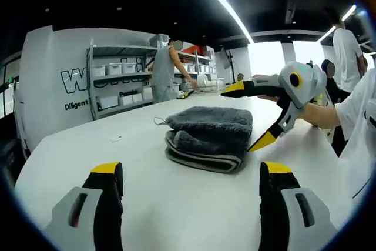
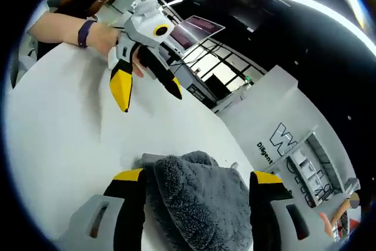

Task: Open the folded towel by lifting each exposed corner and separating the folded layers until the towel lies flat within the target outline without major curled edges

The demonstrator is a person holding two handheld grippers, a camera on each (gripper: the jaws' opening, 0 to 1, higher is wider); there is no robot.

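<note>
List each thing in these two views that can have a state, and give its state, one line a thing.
towel: folded in layers, lying on the white table.
left gripper: open, short of the towel, holding nothing.
right gripper: open, jaws either side of the towel's near end, not yet closed.

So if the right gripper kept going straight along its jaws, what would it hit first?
The folded gray towel. It already lies between the right gripper's open jaws, so contact looks imminent, though the exact gap is hard to judge through the fisheye.

White table (image 1: 176, 204) with a folded grey towel (image 1: 208, 139) and a small white scrap (image 1: 117, 139).
</note>
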